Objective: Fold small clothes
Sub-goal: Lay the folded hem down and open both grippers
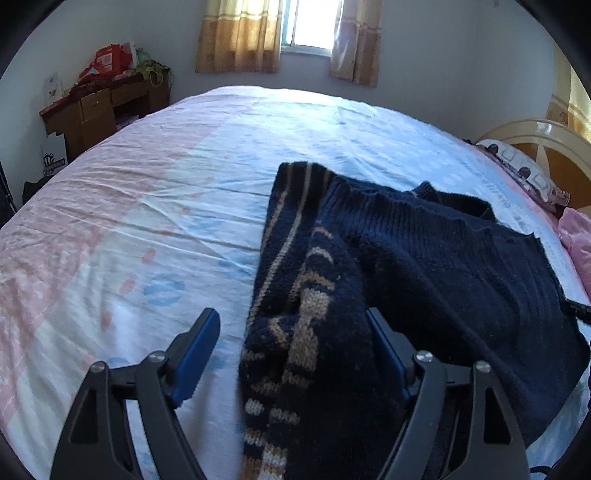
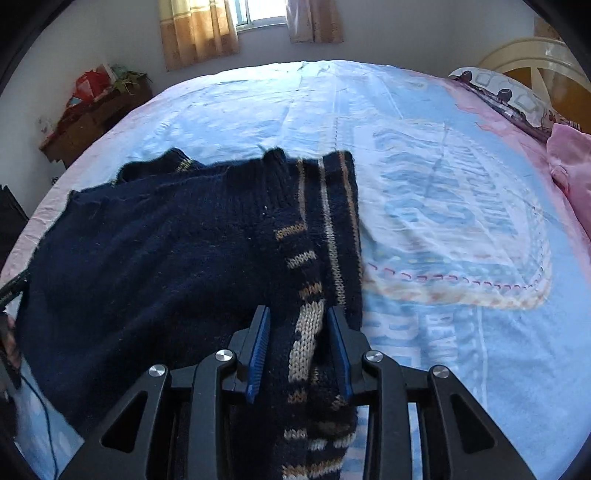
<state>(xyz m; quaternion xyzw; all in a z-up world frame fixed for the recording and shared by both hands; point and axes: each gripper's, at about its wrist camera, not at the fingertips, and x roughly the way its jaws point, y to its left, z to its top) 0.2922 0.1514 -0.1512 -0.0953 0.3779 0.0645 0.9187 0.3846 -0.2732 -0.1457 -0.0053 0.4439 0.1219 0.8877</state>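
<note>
Navy knit sweater point(image 1: 424, 258) lies lengthwise toward the window.

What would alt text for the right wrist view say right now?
The right gripper has its blue-padded jaws on either side of a tan-striped fold of a navy knit sweater, which lies on a bed with a blue and pink sheet. Beyond are a curtained window and a cluttered wooden desk.

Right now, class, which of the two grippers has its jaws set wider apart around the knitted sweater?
The left gripper: its jaws stand wide, with bedsheet showing beside the sweater. The right gripper sits narrow on the striped edge.
</note>
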